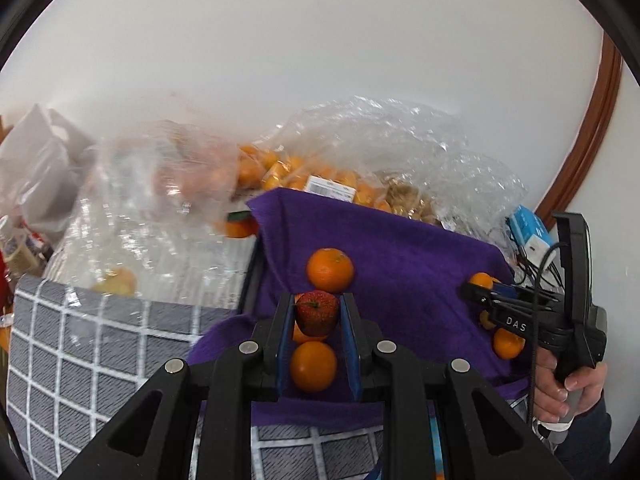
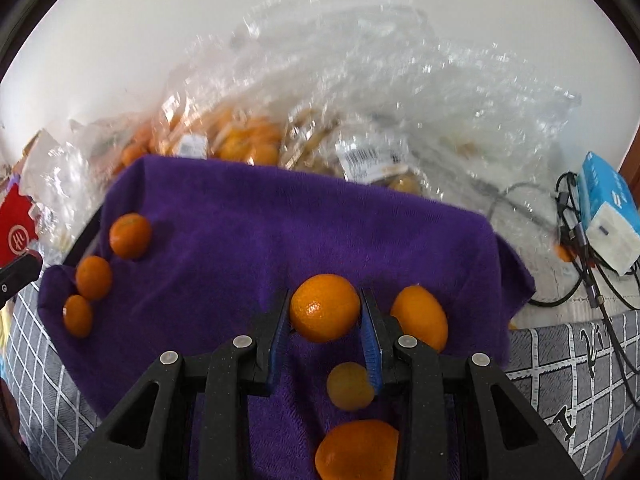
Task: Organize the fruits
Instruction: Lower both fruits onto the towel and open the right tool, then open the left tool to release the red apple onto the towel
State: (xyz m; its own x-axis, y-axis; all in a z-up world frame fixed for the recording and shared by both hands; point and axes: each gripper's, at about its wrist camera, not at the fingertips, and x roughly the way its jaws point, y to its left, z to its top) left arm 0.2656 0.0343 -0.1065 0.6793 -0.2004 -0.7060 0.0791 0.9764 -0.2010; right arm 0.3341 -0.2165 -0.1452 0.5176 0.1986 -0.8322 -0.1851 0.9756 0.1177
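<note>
My left gripper [image 1: 317,300] is shut on a red strawberry [image 1: 317,316] and holds it over a purple cloth [image 1: 400,248]. Two mandarins lie on the cloth there, one beyond the strawberry [image 1: 330,270] and one under the jaws [image 1: 313,366]. In the right wrist view my right gripper [image 2: 325,296] is shut on a mandarin [image 2: 325,307] above the same cloth [image 2: 280,220]. Loose mandarins lie to its right [image 2: 420,322] and below it [image 2: 350,386], and three lie in a row at the cloth's left edge [image 2: 94,278]. The right gripper [image 1: 486,286] also shows in the left wrist view, held by a hand [image 1: 568,392].
Clear plastic bags [image 2: 360,92] full of mandarins and other produce are heaped behind the cloth against a white wall. A blue and white box [image 2: 608,216] with tangled cables sits at the right. A grey checked tablecloth [image 1: 80,352] lies under everything. A red packet [image 2: 16,224] is at the left.
</note>
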